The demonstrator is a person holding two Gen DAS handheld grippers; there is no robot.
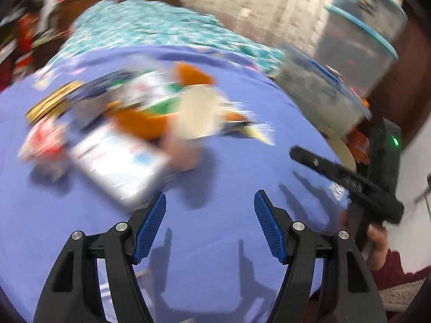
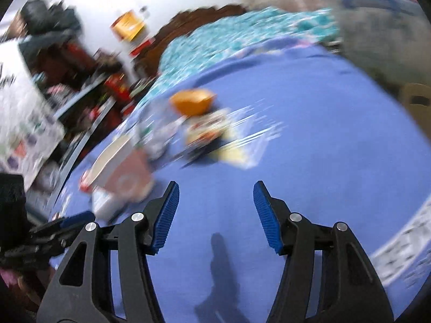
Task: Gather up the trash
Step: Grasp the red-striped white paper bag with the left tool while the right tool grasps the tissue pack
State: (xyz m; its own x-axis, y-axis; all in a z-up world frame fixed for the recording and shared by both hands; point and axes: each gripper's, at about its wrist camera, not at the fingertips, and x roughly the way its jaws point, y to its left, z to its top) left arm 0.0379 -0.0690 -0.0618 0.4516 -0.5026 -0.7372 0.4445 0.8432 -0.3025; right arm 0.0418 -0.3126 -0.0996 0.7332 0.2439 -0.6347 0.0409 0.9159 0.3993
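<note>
Heavy motion blur. Left gripper [image 1: 210, 226] jaws apart, nothing between them, over a blue sheet [image 1: 242, 161] on a bed. Blurred trash pile [image 1: 129, 123] ahead: white paper, orange wrapper, pale round lid. Right gripper [image 1: 347, 180] at right edge, hand [image 1: 377, 245] beneath. Clear bins [image 1: 350, 53] behind.

Sheet [image 1: 229, 161]: matt blue cloth, smooth, lightly creased. Quilt [image 1: 150, 27]: patterned teal cloth. Left gripper [image 1: 210, 223] and right gripper [image 2: 215, 210]: matt black plastic, ribbed blue pads [image 1: 152, 223], bright metal pins. Trash [image 1: 121, 123]: blurred; glossy paper and wrappers. Bins [image 1: 363, 40]: translucent plastic.
</note>
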